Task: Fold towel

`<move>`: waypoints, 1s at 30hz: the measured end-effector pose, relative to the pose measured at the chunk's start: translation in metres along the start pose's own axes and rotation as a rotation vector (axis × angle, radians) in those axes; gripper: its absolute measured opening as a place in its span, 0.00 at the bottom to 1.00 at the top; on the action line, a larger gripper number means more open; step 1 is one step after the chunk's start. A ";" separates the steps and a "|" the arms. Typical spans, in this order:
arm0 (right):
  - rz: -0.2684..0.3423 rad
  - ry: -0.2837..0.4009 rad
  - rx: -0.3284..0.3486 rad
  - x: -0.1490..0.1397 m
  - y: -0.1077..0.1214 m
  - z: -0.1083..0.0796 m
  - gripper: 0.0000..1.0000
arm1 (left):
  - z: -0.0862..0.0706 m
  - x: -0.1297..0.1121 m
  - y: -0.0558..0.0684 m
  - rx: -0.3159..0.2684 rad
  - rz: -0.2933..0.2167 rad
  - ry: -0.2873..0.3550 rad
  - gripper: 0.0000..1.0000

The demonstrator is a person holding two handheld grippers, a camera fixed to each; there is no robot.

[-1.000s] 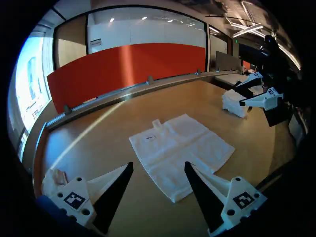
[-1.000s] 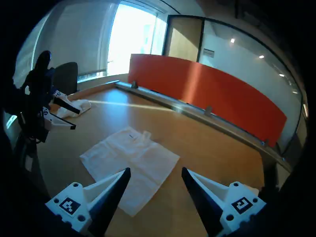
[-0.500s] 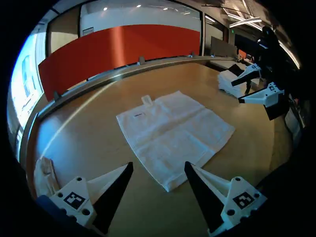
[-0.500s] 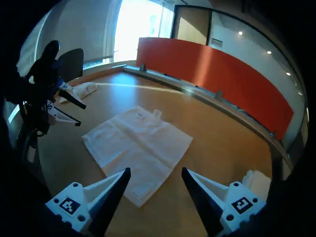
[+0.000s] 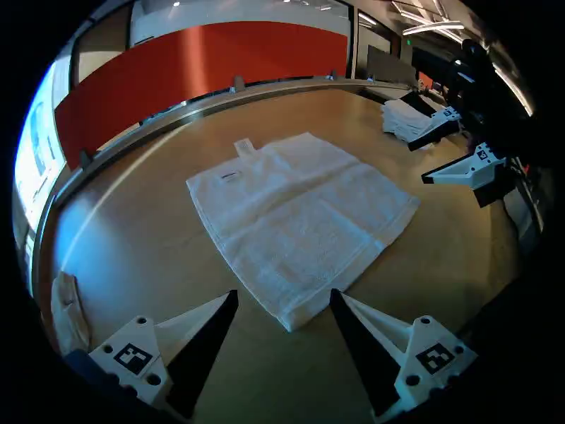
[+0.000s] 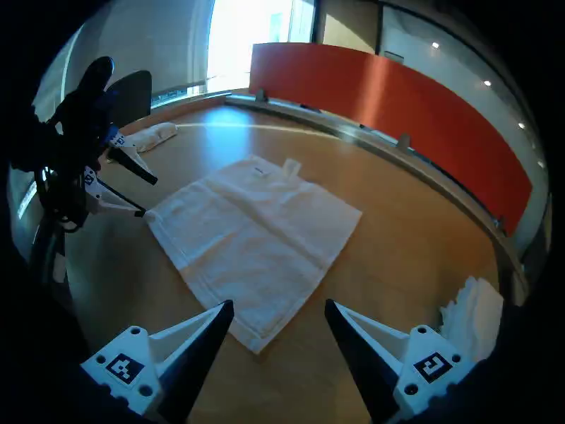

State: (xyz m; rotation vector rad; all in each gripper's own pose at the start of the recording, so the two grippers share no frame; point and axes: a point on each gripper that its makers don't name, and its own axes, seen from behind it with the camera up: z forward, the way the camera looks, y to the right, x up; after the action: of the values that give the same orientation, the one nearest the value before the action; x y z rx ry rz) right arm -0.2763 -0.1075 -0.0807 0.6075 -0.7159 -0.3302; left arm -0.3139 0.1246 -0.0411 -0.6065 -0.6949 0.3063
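Fingers stand apart and hold nothing on both the left gripper and the right gripper. The white towel lies flat and unfolded on the table. One corner points at each gripper, and each corner reaches in between that gripper's spread tips. These two corners end the same near edge, so neither hand is closer. The next move likely pinches both corners and carries that edge over to the far edge, where the small tag lies.
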 end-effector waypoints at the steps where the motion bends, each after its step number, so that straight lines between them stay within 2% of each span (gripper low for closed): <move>1: 0.003 -0.006 0.002 -0.004 -0.001 0.002 1.00 | 0.002 -0.002 0.001 -0.002 0.001 -0.006 0.96; 10: 0.009 -0.054 0.031 -0.032 -0.010 0.015 1.00 | 0.015 -0.020 0.008 -0.021 -0.010 -0.053 0.97; 17: 0.015 -0.071 0.046 -0.042 -0.012 0.020 1.00 | 0.022 -0.028 0.011 -0.021 -0.001 -0.079 0.96; 30: 0.007 -0.102 0.074 -0.053 -0.016 0.027 0.96 | 0.023 -0.028 0.011 -0.010 0.000 -0.082 0.97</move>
State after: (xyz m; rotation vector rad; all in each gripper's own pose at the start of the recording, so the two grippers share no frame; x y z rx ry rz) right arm -0.3336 -0.1055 -0.1017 0.6617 -0.8305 -0.3307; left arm -0.3513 0.1302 -0.0481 -0.6066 -0.7753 0.3293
